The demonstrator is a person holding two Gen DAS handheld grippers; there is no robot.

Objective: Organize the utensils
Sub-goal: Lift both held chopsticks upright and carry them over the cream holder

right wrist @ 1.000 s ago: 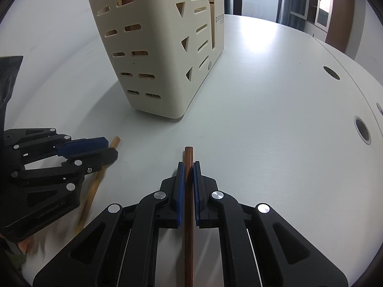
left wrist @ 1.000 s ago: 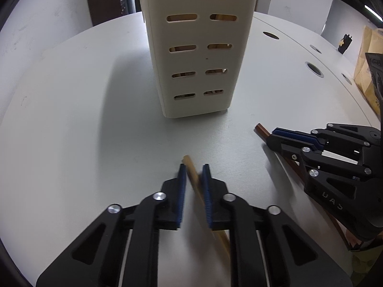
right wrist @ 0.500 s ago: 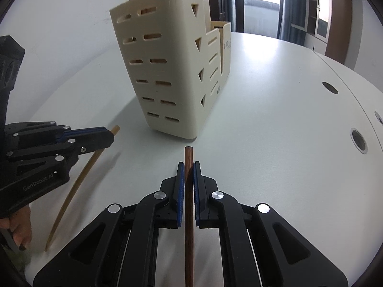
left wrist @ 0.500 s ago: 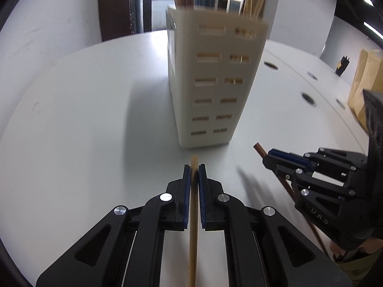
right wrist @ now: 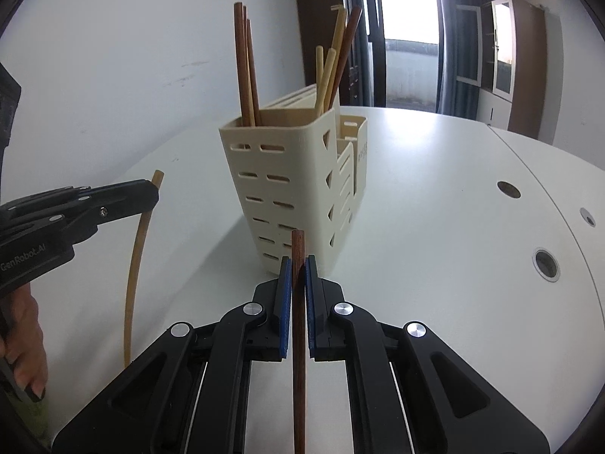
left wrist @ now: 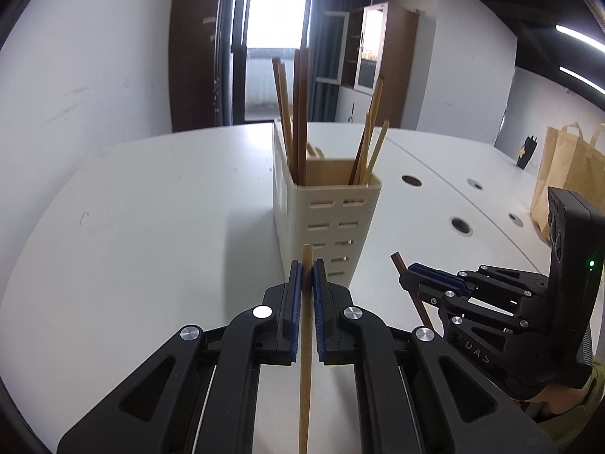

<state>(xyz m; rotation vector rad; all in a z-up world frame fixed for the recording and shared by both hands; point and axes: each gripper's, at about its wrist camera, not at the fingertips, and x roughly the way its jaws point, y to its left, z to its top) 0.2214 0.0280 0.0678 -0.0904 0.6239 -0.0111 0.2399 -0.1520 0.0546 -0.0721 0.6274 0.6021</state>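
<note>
We carry two chopsticks toward the cream slotted plastic utensil holder (left wrist: 325,208): left gripper (left wrist: 307,276) clamped on a pale bamboo chopstick (left wrist: 305,340), right gripper (right wrist: 298,272) clenched on a dark brown wooden chopstick (right wrist: 298,321); next, we judge, tips must clear the rim and drop in

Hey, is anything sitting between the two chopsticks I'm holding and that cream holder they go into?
Nothing visible does. The light chopstick in the left gripper and the dark chopstick in the right gripper face the holder across bare table.
</note>
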